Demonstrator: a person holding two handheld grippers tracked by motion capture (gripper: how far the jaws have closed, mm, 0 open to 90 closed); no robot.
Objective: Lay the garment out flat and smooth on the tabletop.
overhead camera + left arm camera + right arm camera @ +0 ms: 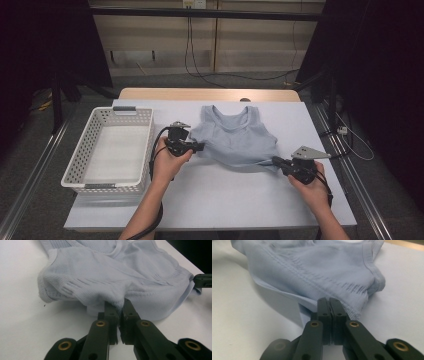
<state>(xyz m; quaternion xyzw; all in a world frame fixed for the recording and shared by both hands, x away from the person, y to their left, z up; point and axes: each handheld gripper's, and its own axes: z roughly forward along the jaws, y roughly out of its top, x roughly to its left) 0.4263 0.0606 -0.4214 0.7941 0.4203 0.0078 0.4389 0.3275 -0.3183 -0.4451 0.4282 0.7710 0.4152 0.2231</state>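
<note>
A pale blue ribbed tank top [235, 137] lies on the white table cover, neckline toward the far edge. My left gripper [199, 147] is shut on its lower left hem; in the left gripper view the jaws [117, 305] pinch a bunched fold of the tank top [105, 277]. My right gripper [276, 161] is shut on the lower right hem corner; in the right gripper view the jaws [329, 301] clamp the edge of the tank top [312, 267]. The hem is lifted slightly off the table between the two grippers. The right gripper's tip [202, 280] shows at the right edge of the left gripper view.
A white perforated plastic basket [90, 145] stands on the left side of the table, with nothing in it. The table's wooden far edge [210, 93] shows beyond the cover. Cables hang on the wall behind. Metal rails run along both sides of the table.
</note>
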